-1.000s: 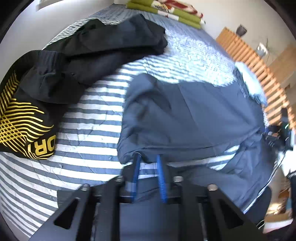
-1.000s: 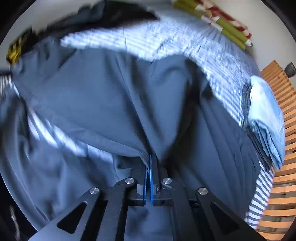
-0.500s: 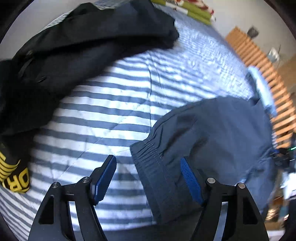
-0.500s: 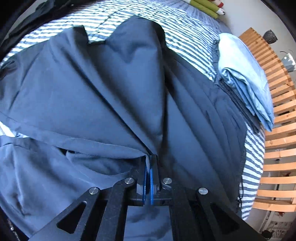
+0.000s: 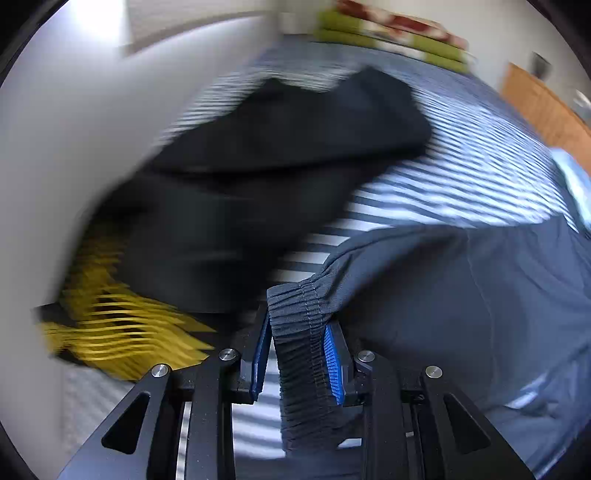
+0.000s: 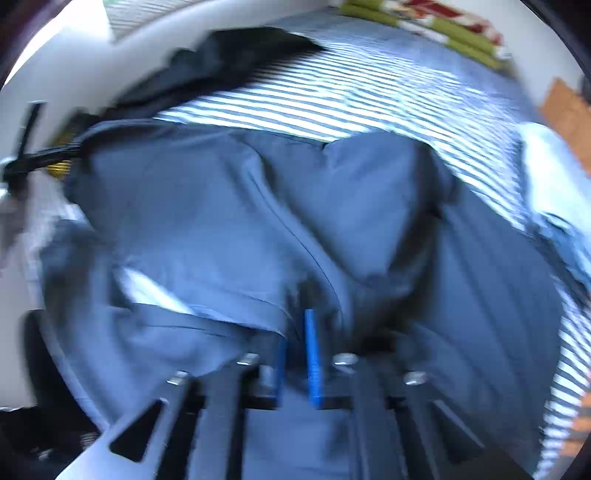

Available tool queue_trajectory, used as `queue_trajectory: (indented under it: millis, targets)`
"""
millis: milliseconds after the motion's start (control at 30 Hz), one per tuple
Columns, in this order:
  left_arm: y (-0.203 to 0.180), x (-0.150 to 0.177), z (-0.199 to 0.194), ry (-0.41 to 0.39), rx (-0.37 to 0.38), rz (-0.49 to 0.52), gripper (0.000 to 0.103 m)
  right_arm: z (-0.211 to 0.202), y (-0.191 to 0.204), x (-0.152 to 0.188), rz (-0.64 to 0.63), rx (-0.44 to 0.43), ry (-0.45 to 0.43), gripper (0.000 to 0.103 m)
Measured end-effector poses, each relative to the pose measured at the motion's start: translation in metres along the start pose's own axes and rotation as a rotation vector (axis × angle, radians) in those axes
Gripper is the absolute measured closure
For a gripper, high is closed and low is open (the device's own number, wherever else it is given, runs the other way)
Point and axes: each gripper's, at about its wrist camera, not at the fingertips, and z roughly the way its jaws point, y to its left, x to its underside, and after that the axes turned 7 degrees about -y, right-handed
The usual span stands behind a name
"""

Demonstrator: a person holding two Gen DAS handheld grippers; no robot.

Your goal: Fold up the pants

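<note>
Navy pants point(image 5: 461, 295) lie spread over a striped bedspread point(image 5: 461, 173). My left gripper point(image 5: 297, 354) is shut on their gathered elastic waistband point(image 5: 299, 325), which stands between the blue pads. In the right wrist view the pants point(image 6: 221, 206) fill the middle, creased and partly lifted. My right gripper point(image 6: 297, 354) holds a fold of this cloth at its tips; its pads stand a narrow gap apart and the frame is blurred. At the far left of that view, a dark tool point(image 6: 33, 158) meets the pants' corner.
A black garment point(image 5: 277, 166) with a yellow pattern point(image 5: 122, 325) lies heaped left of the pants. Folded light-blue clothes point(image 6: 546, 177) sit at the right edge of the bed. Green pillows point(image 5: 388, 33) lie at the far end, wooden slats point(image 5: 546, 107) beyond.
My left gripper opened wide half a second ago and has now closed on the waistband. The right gripper's pads have parted slightly. Both views swing fast and are blurred.
</note>
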Motion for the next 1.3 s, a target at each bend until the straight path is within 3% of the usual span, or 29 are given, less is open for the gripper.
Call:
queue_trajectory:
  millis: [33,67,100,300,367,467,600,733,900,967,1033,1100,1167,1300]
  targets:
    - [0.012,-0.002,0.0,0.003,-0.015,-0.019,0.074,-0.005,0.002,-0.005,0.003,-0.045,-0.015,0.074]
    - [0.024,-0.003,-0.002,0.004,-0.03,-0.034,0.074,-0.012,0.001,-0.013,0.013,-0.052,-0.034,0.067]
    - [0.036,-0.003,-0.002,0.002,-0.064,-0.043,0.074,-0.014,-0.003,-0.018,0.019,-0.037,-0.047,0.067]
    - [0.048,-0.006,0.016,0.021,-0.078,-0.053,0.074,-0.01,-0.067,-0.081,0.045,0.181,-0.128,0.066]
    - [0.041,-0.007,0.025,0.025,-0.074,-0.04,0.074,0.009,-0.085,-0.096,0.021,0.162,-0.095,0.066]
    - [0.027,-0.009,0.028,0.021,-0.083,0.002,0.074,0.042,-0.082,-0.109,-0.109,0.211,-0.062,0.061]
    - [0.024,-0.015,0.029,0.027,-0.101,0.038,0.074,0.081,-0.079,-0.107,-0.224,0.195,0.031,0.06]
    - [0.024,-0.02,0.036,0.038,-0.109,0.042,0.074,0.103,-0.076,-0.109,-0.3,0.154,0.051,0.06]
    - [0.019,-0.019,0.041,0.051,-0.122,0.071,0.074,0.133,-0.07,-0.11,-0.397,0.139,0.101,0.049]
    - [0.018,-0.018,0.041,0.049,-0.123,0.074,0.074,0.137,-0.07,-0.107,-0.385,0.124,0.092,0.05]
    - [0.016,-0.018,0.039,0.049,-0.126,0.08,0.074,0.137,-0.07,-0.105,-0.371,0.093,0.101,0.066]
    - [0.014,-0.019,0.037,0.047,-0.126,0.085,0.074,0.136,-0.068,-0.101,-0.365,0.104,0.106,0.094]
    - [0.012,-0.022,0.033,0.038,-0.121,0.08,0.074,0.134,-0.062,-0.094,-0.386,0.164,0.099,0.101]
    - [0.006,-0.036,0.016,-0.004,-0.117,0.078,0.074,0.115,-0.06,-0.094,-0.325,0.262,0.031,0.102]
